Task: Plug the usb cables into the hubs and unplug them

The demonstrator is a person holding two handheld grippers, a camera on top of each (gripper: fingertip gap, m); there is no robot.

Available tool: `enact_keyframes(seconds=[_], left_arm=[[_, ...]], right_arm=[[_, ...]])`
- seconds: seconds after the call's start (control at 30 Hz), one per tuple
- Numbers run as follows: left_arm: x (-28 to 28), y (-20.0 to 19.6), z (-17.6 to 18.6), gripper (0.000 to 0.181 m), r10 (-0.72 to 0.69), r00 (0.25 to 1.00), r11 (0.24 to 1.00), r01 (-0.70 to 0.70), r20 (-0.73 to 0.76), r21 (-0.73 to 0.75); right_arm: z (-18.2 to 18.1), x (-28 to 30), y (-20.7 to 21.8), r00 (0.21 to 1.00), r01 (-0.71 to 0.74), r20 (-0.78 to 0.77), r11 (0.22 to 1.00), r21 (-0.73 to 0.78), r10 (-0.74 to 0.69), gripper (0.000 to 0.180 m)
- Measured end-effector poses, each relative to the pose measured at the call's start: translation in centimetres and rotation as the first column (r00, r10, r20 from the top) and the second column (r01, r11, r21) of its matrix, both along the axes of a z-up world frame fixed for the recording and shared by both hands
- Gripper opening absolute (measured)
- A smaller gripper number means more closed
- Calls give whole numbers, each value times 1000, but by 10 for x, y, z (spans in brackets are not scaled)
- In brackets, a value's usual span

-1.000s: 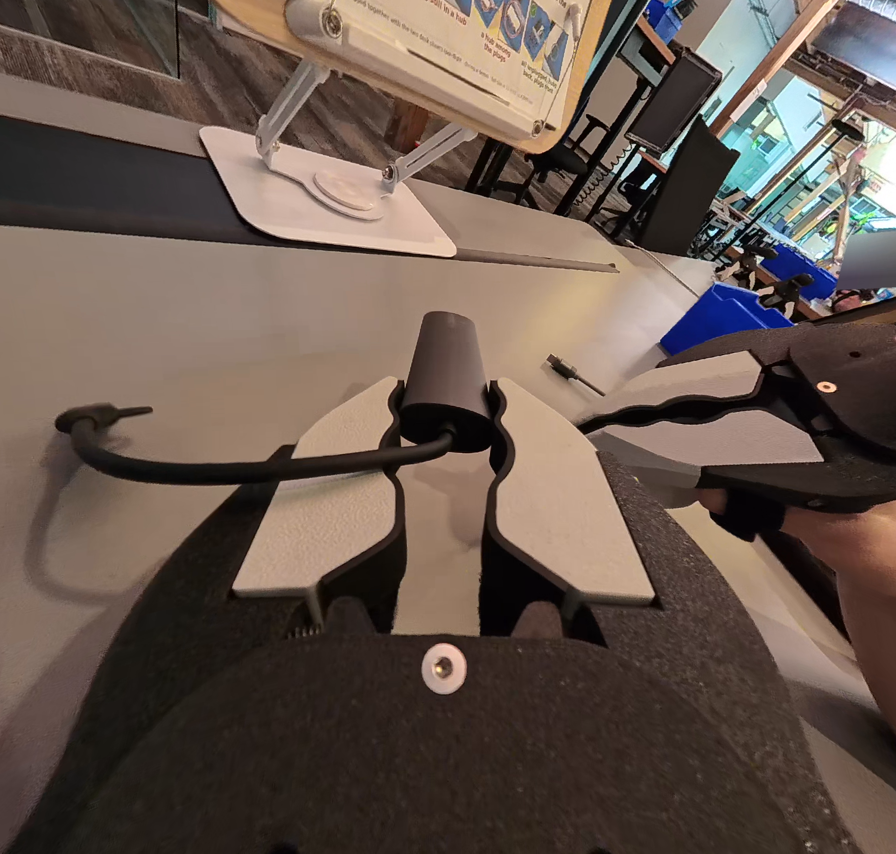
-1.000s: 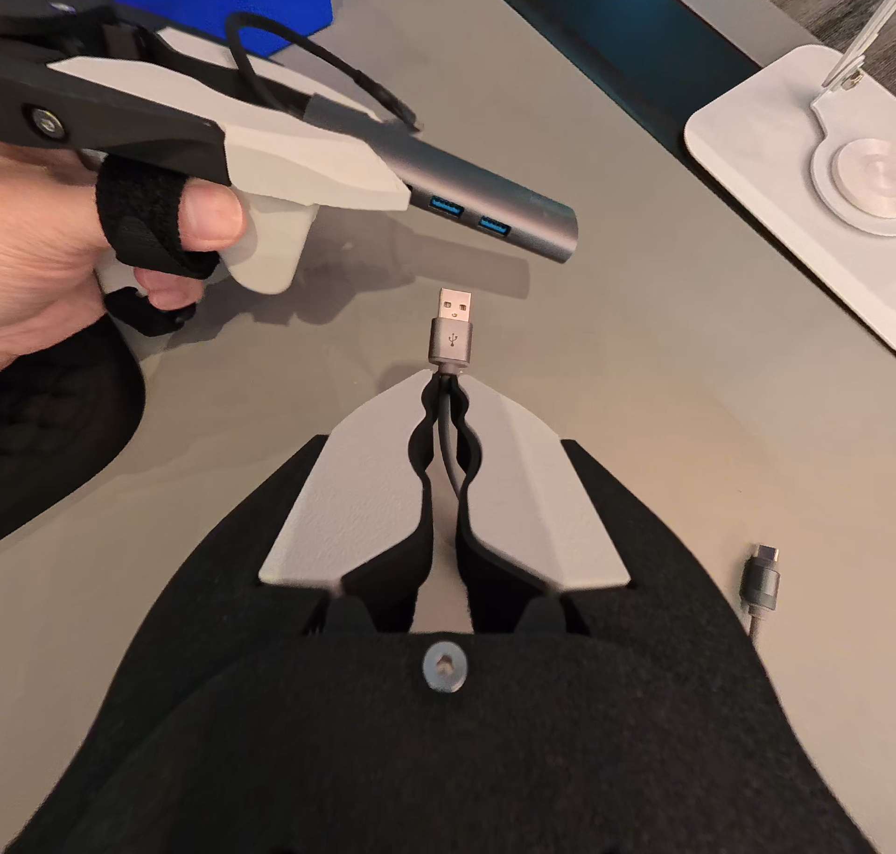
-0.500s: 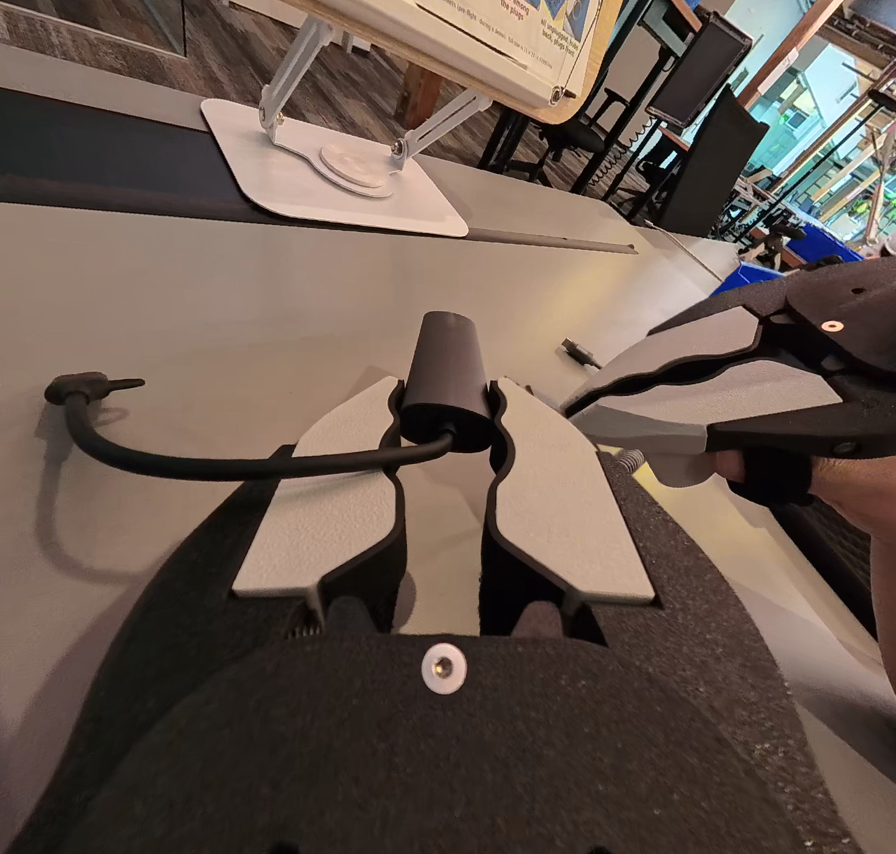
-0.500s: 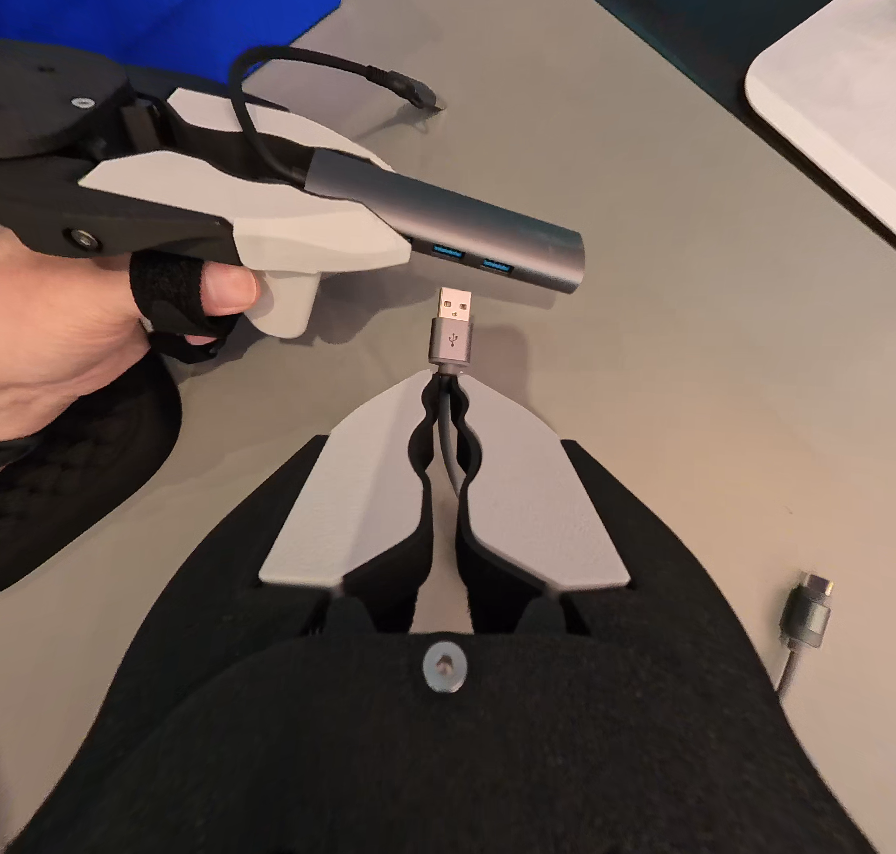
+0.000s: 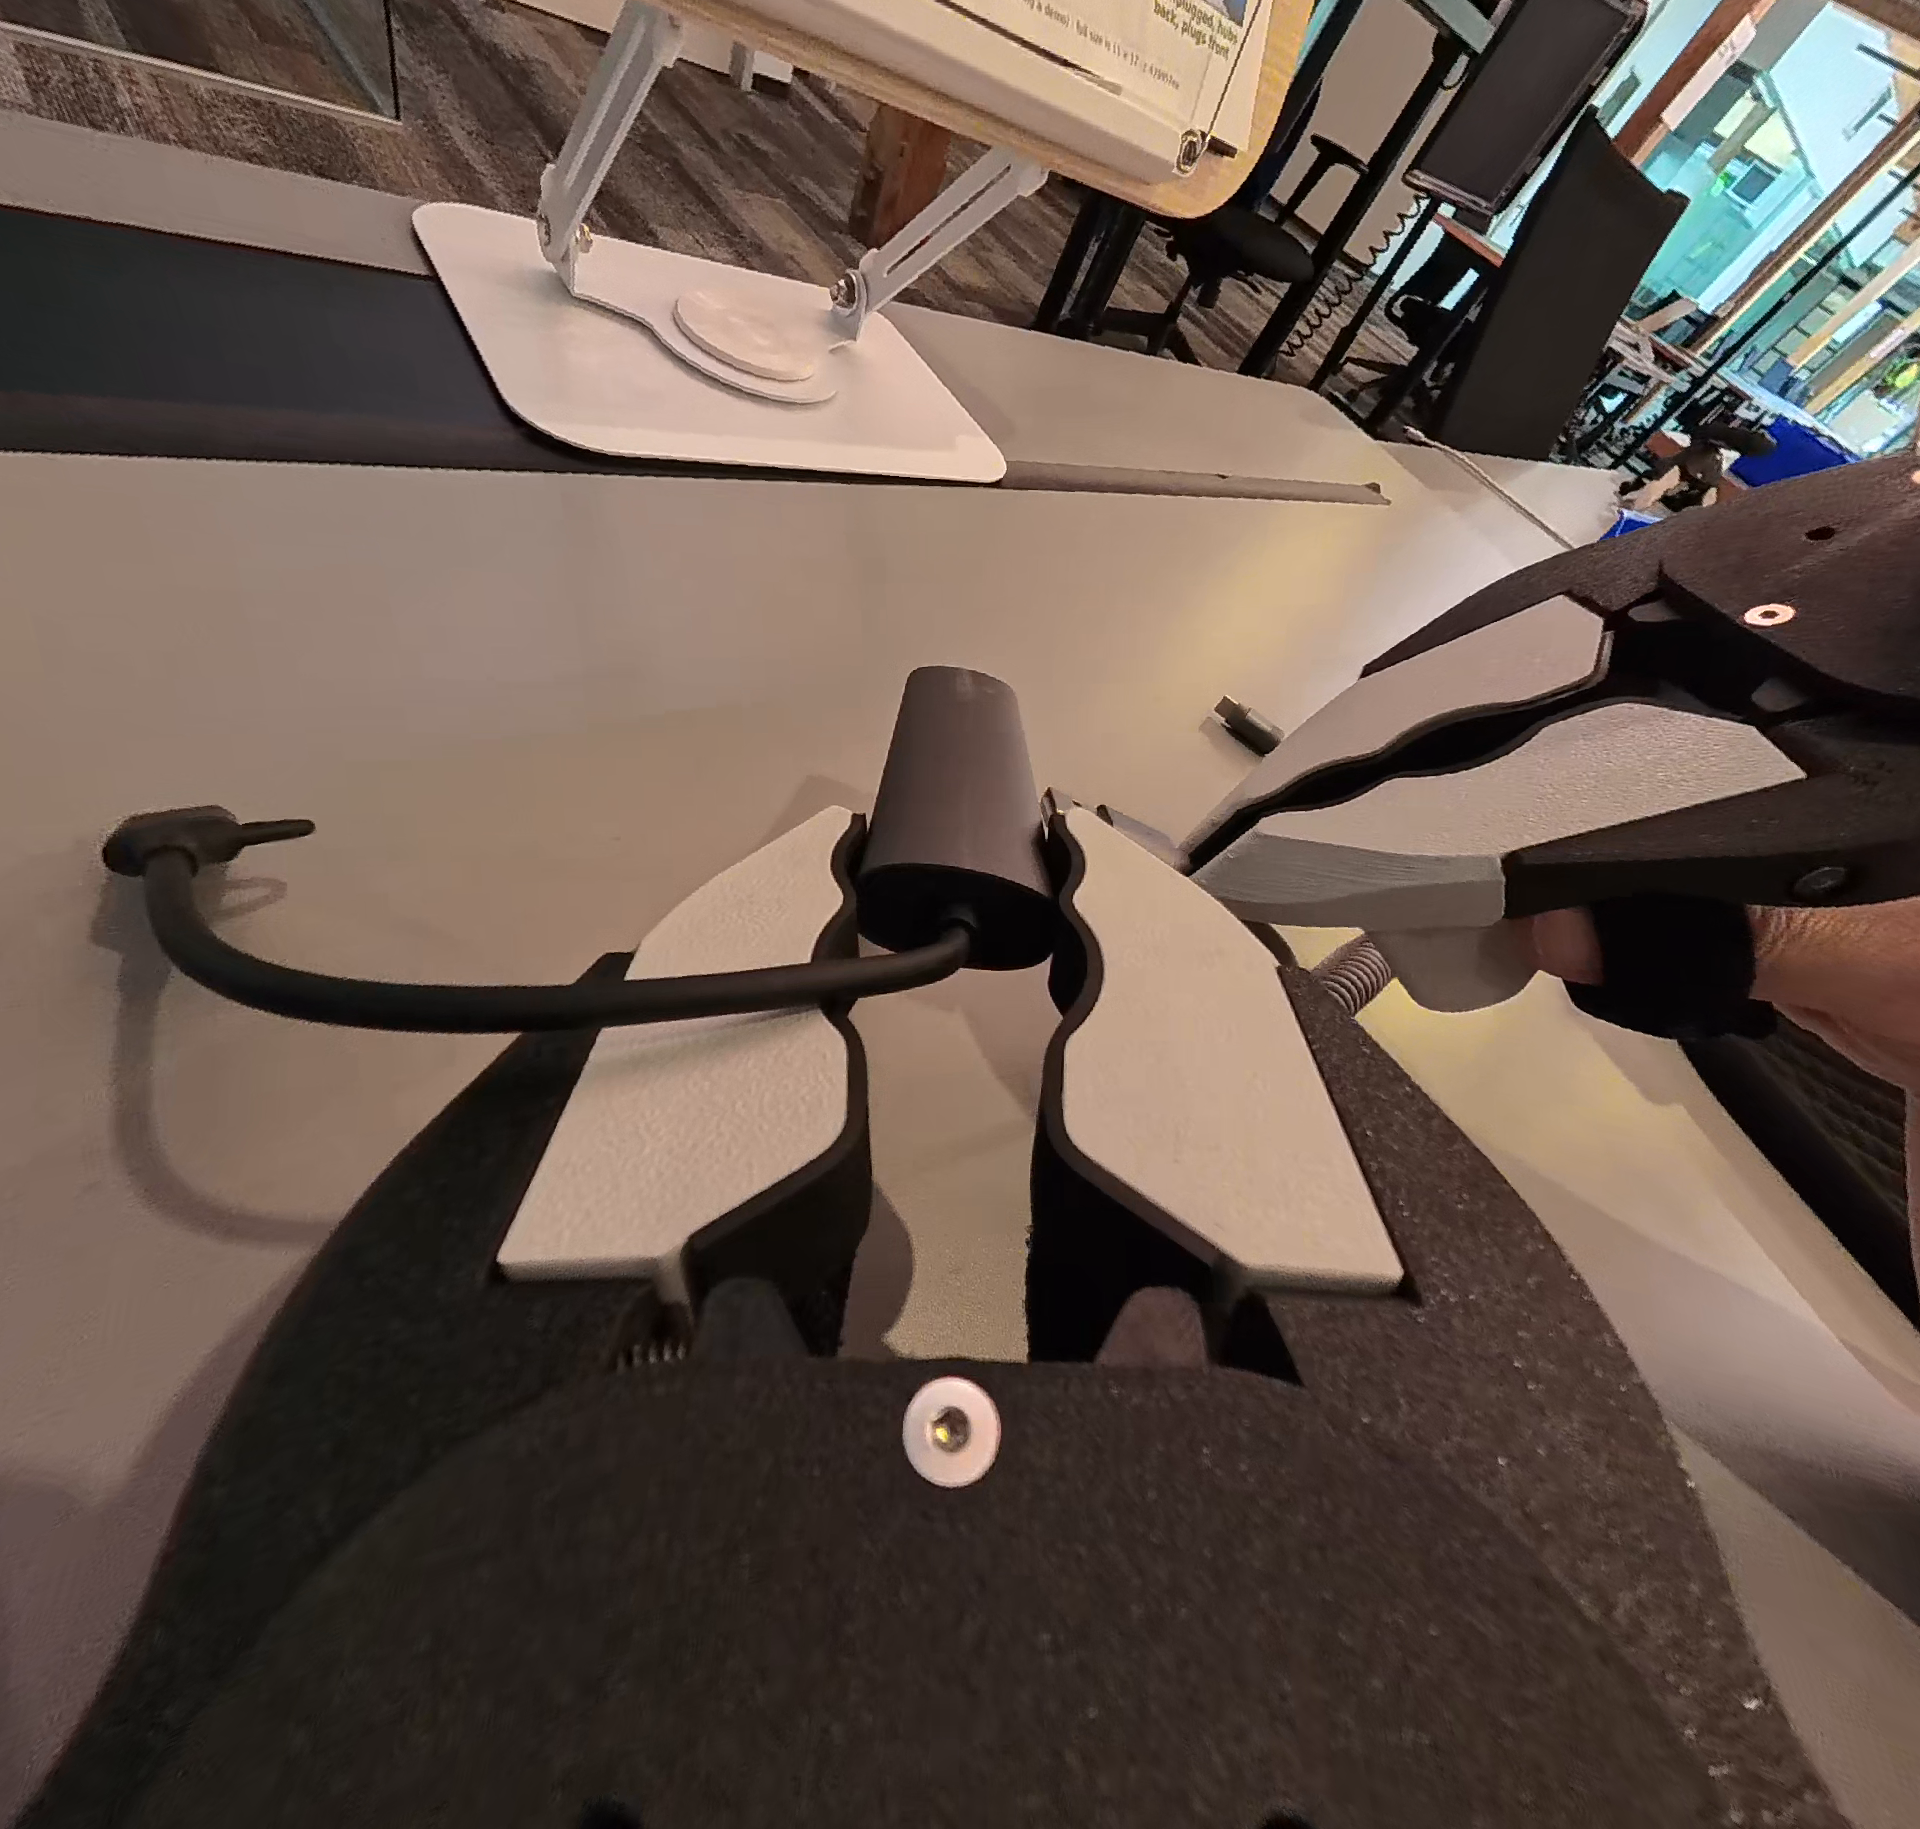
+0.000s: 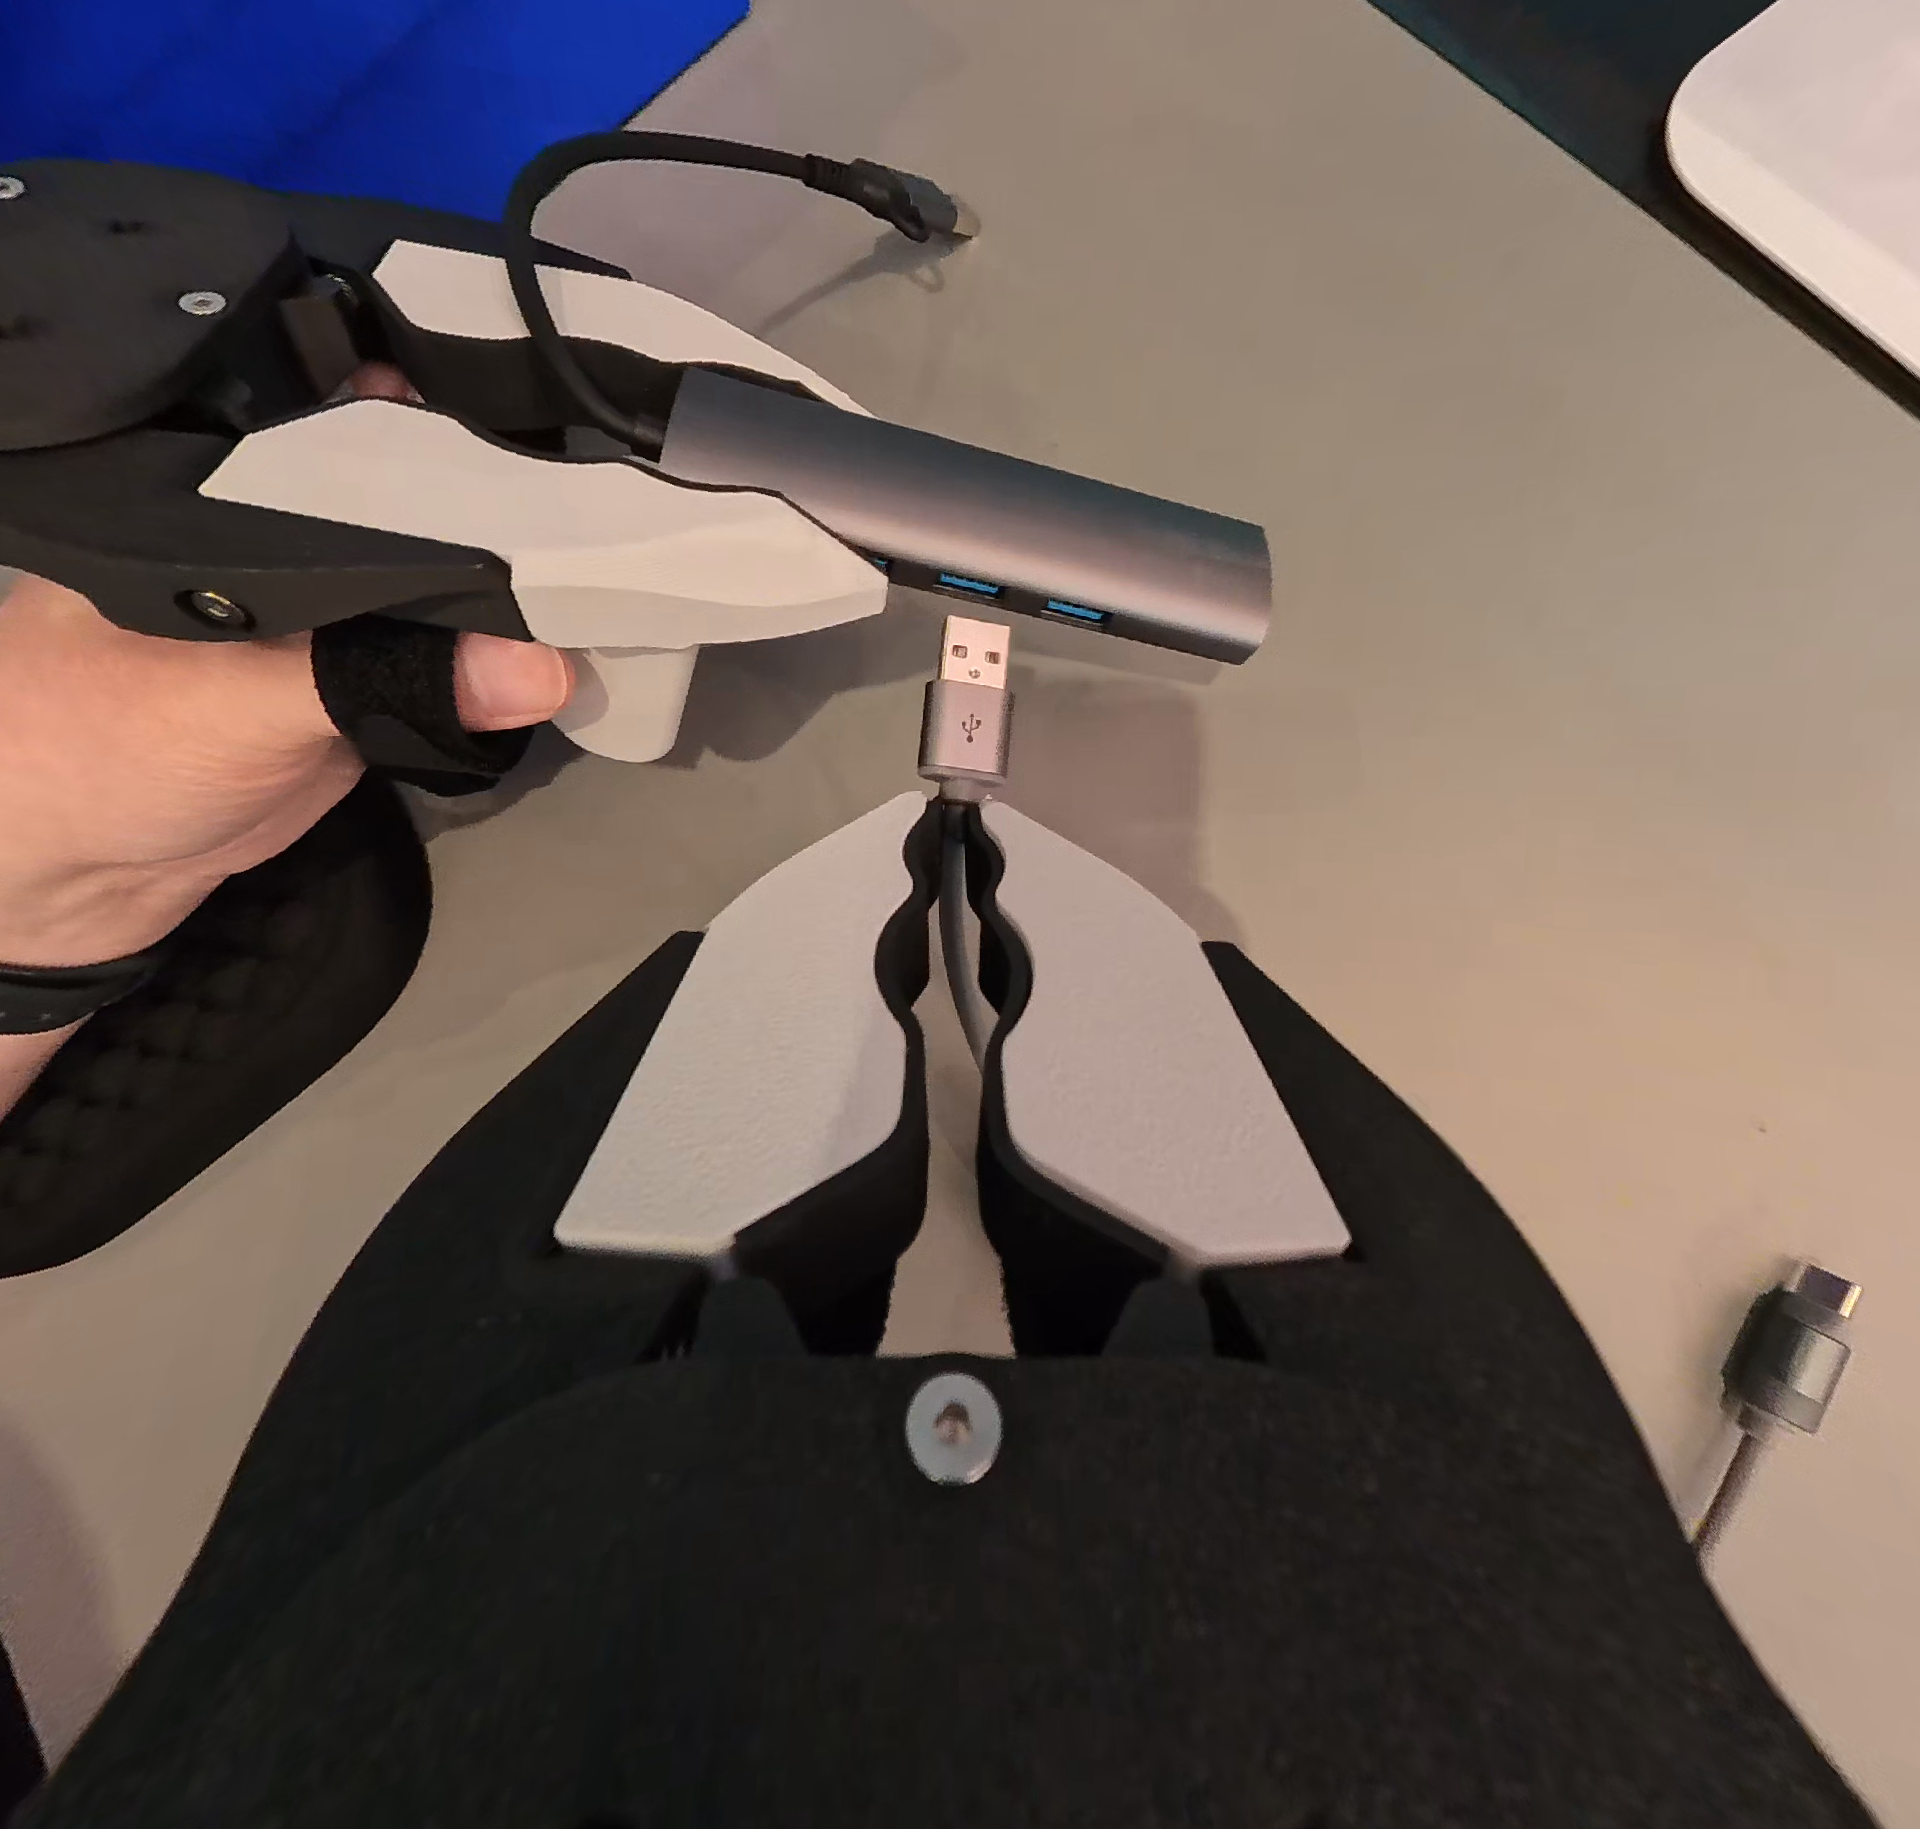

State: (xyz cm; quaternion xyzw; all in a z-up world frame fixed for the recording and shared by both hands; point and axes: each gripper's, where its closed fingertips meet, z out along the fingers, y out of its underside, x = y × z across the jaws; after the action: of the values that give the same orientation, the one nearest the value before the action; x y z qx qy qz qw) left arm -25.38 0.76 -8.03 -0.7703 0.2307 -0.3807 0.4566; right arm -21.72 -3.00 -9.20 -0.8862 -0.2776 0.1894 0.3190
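In the right wrist view, the right tongs (image 6: 954,813) are clamped on the grey USB cable (image 6: 961,958) directly behind its plug housing. The USB-A plug (image 6: 972,673) projects forward past the tips, metal end first. A loose connector (image 6: 1792,1358) lies on the grey bench (image 6: 1455,740) at near right, well apart from the work.

Just beyond the plug tip, the hub (image 6: 977,501) is held clear of the bench, crosswise to the plug. The left tongs (image 6: 831,543) are clamped on its cabled end. Two blue ports (image 6: 971,586) face the plug; the tip stands just short of the left one, apparently not yet entered.

In the left wrist view, the left tongs (image 5: 951,844) grip the hub (image 5: 956,792) end-on. Its black pigtail lead (image 5: 499,1005) curves left to a connector resting on the bench. A white stand base (image 5: 707,408) sits at the far edge.

Step in hand: insertion, at final alignment. The next move calls for a straight push along the plug axis, with the hub braced against the thrust.
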Motion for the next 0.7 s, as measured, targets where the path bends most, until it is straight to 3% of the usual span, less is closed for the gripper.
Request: enact_keyframes(seconds=[0.7], left_arm=[[4,-3,-1,32,-21,998,999,23,-54,34]], right_arm=[[0,1,-1,999,-4,-51,1000,-31,2,3]])
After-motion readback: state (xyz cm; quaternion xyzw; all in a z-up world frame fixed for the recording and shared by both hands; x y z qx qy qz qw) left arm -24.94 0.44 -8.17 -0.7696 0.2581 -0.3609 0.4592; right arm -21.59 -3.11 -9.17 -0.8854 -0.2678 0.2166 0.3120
